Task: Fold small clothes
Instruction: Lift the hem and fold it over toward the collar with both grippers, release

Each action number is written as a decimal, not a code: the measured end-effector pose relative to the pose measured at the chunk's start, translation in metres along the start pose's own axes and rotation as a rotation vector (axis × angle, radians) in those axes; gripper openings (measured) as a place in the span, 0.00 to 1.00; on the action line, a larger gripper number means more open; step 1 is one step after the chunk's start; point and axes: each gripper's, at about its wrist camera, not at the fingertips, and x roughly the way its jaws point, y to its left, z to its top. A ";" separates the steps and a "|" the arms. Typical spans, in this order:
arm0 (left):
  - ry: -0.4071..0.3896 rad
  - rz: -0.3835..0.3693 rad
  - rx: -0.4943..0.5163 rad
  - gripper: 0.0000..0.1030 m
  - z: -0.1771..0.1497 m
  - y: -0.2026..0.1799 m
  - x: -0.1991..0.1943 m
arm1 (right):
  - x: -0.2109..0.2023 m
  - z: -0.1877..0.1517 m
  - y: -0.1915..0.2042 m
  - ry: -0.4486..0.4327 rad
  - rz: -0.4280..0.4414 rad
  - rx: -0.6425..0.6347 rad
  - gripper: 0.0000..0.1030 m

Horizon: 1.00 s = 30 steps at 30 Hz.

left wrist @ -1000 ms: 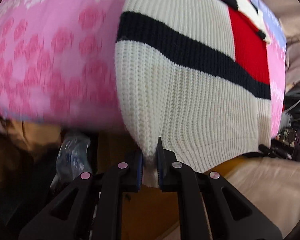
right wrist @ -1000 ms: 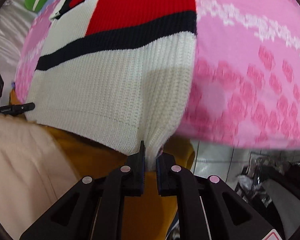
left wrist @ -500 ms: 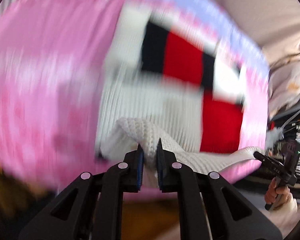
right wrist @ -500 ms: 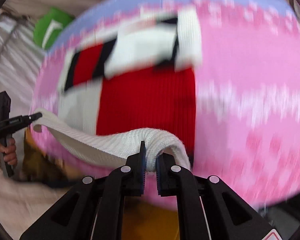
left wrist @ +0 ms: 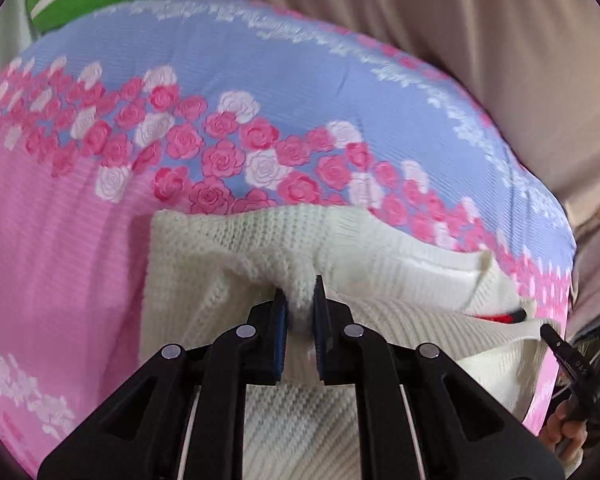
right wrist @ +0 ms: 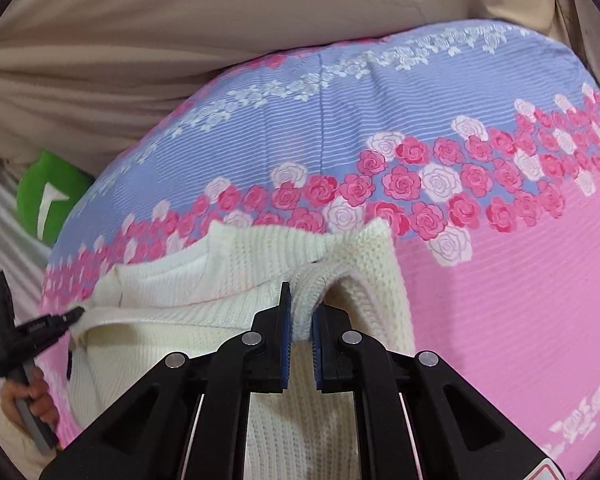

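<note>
Item: white knit sweater [left wrist: 380, 280], on rose-print bedspread [left wrist: 260, 92] | left gripper [left wrist: 300, 312]: pinching hem corner | right gripper [right wrist: 300, 312]: pinching opposite corner | fold: hem carried far, probably over collar; long axis left-right | arms level

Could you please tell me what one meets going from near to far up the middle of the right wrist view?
Right gripper, shut on the white knit sweater → band of pink and white roses on the bedsheet → blue striped part of the sheet → beige fabric behind.
</note>
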 end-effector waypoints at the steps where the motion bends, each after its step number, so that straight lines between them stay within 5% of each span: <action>1: 0.009 0.004 -0.016 0.12 0.002 0.002 0.007 | 0.006 0.000 0.000 0.008 0.001 0.012 0.07; 6: -0.012 -0.032 -0.066 0.19 0.005 0.011 0.012 | 0.004 0.005 0.000 -0.015 0.004 0.104 0.17; 8: -0.047 -0.085 -0.083 0.26 0.004 0.016 -0.008 | -0.030 0.004 -0.002 -0.113 0.040 0.137 0.37; 9: -0.069 -0.102 -0.093 0.40 0.002 0.019 -0.020 | -0.046 0.001 -0.005 -0.146 0.048 0.147 0.51; 10: -0.099 -0.093 -0.099 0.64 0.000 0.022 -0.032 | -0.059 -0.003 -0.007 -0.169 0.063 0.154 0.56; 12: -0.153 -0.066 -0.116 0.78 -0.011 0.032 -0.057 | -0.076 -0.022 -0.014 -0.129 0.078 0.149 0.56; 17: -0.034 -0.088 -0.143 0.78 -0.063 0.068 -0.072 | -0.090 -0.105 -0.024 0.028 -0.076 0.014 0.56; 21: 0.053 -0.099 -0.160 0.74 -0.104 0.081 -0.067 | -0.084 -0.156 -0.036 0.123 -0.075 0.034 0.56; 23: 0.074 -0.084 -0.137 0.63 -0.115 0.079 -0.060 | -0.077 -0.167 -0.035 0.150 -0.056 0.043 0.56; 24: 0.086 -0.062 -0.117 0.46 -0.117 0.078 -0.056 | -0.073 -0.169 -0.033 0.155 -0.056 0.038 0.56; 25: 0.117 -0.025 -0.098 0.15 -0.118 0.078 -0.050 | -0.071 -0.170 -0.031 0.157 -0.070 0.022 0.53; 26: 0.134 -0.016 -0.102 0.11 -0.117 0.079 -0.048 | -0.069 -0.169 -0.029 0.158 -0.075 0.010 0.48; 28: 0.134 -0.026 -0.130 0.10 -0.115 0.084 -0.052 | -0.067 -0.165 -0.026 0.168 -0.091 -0.006 0.00; 30: 0.117 -0.004 -0.104 0.10 -0.113 0.084 -0.061 | -0.076 -0.158 -0.030 0.143 -0.068 0.020 0.00</action>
